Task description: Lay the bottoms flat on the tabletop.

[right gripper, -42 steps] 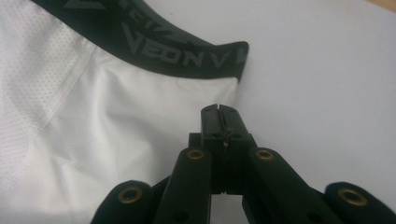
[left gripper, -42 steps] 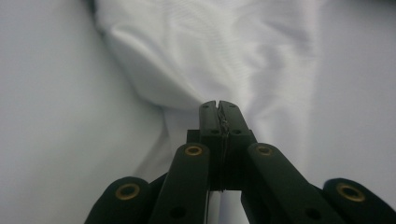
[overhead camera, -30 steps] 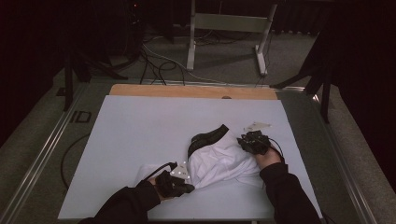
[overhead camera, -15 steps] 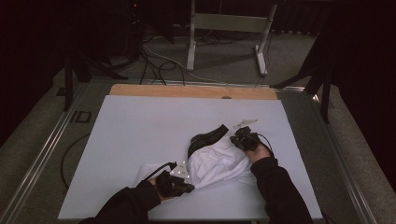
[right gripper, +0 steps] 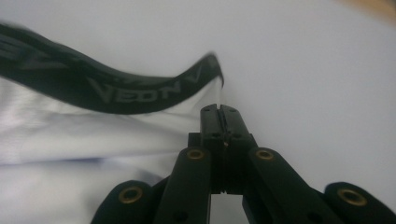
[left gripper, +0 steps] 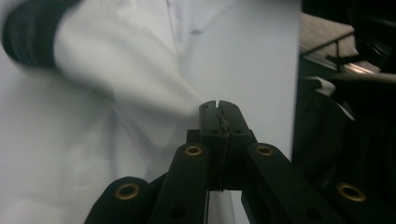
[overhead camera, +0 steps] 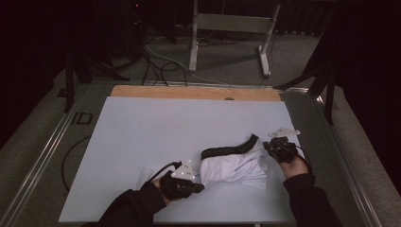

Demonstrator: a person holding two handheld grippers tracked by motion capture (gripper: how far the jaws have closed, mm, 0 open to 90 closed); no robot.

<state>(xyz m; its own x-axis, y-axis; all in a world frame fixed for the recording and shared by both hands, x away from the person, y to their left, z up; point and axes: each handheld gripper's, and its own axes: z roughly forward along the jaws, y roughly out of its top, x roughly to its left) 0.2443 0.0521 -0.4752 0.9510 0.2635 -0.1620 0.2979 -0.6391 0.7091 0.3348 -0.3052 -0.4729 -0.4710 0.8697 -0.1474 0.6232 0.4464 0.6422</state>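
The left gripper is kept at the near edge of the white table, jaws pressed together with nothing visibly pinched. White underwear with a black waistband is bunched up mid-table. The right gripper is parked just beside it, jaws shut too.

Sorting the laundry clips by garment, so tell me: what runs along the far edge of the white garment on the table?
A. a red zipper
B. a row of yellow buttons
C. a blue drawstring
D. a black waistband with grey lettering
D: the right gripper view shows a black waistband with grey lettering edging the white garment.
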